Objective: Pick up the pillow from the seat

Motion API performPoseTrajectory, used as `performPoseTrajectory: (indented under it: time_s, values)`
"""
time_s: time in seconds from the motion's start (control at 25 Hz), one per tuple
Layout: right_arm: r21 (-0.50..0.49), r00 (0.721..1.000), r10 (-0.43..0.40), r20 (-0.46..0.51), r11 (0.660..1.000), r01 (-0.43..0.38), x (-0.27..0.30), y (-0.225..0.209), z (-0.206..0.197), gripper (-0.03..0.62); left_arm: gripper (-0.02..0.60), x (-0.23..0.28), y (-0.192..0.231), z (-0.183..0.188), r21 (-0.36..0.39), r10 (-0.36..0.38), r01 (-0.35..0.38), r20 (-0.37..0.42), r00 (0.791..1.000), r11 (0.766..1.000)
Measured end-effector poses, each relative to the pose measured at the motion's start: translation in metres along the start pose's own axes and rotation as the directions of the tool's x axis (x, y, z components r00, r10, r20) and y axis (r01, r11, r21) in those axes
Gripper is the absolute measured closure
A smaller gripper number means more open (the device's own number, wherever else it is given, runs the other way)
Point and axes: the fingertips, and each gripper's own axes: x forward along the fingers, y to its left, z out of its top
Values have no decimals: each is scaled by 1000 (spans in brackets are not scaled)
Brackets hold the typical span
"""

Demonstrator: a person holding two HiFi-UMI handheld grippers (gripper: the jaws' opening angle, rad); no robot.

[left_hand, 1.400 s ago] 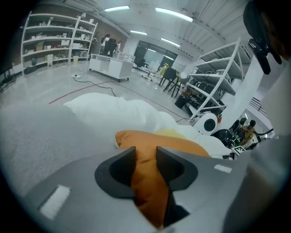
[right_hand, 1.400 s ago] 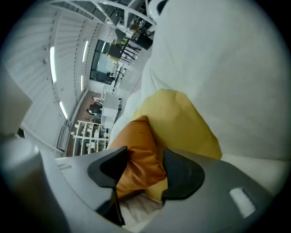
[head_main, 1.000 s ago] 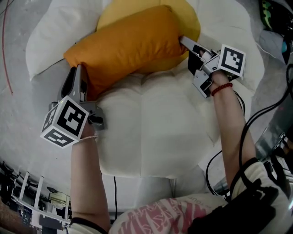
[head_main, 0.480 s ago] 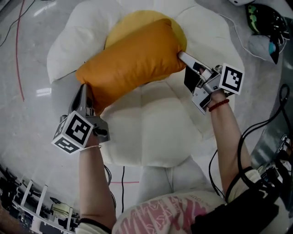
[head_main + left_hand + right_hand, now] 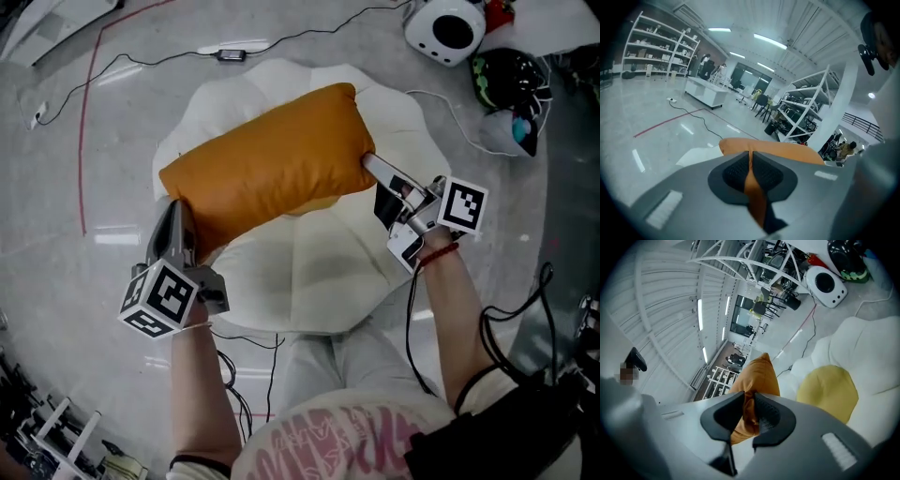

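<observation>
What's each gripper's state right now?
Left gripper: jaws just closed, shut on the orange pillow's corner.
Right gripper: jaws just closed, shut on the pillow's other end.

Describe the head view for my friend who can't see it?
An orange pillow is held over a white seat on a grey floor. It is pinched at opposite ends by the left gripper and right gripper, whose jaws have just been closing on its fabric.

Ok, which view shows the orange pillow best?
The head view: the whole orange pillow shows, end to end, over the white seat. The left gripper view shows only a pinched fold and an edge; the right gripper view, only one end.
</observation>
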Motion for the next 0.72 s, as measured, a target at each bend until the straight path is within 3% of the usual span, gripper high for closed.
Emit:
performPoseTrajectory:
  time_s: [0.2, 0.44, 0.56, 0.72]
  values:
    - [-4, 994, 90, 55, 996, -90, -32, 73, 20, 526, 560, -44, -43, 39, 17, -47, 46, 59, 997, 999]
    - [-114, 980, 171, 104, 981, -159, -64, 182, 33, 526, 563, -106, -87, 116, 68, -131, 121, 172, 976, 990]
    - [-208, 963, 238, 124, 955, -210, -76, 248, 51, 525, 565, -139, -118, 174, 131, -191, 161, 265, 945, 978]
    - [-342, 935, 327, 141, 902, -264, -89, 334, 70, 525, 571, -187, -154, 248, 219, -279, 207, 383, 881, 953]
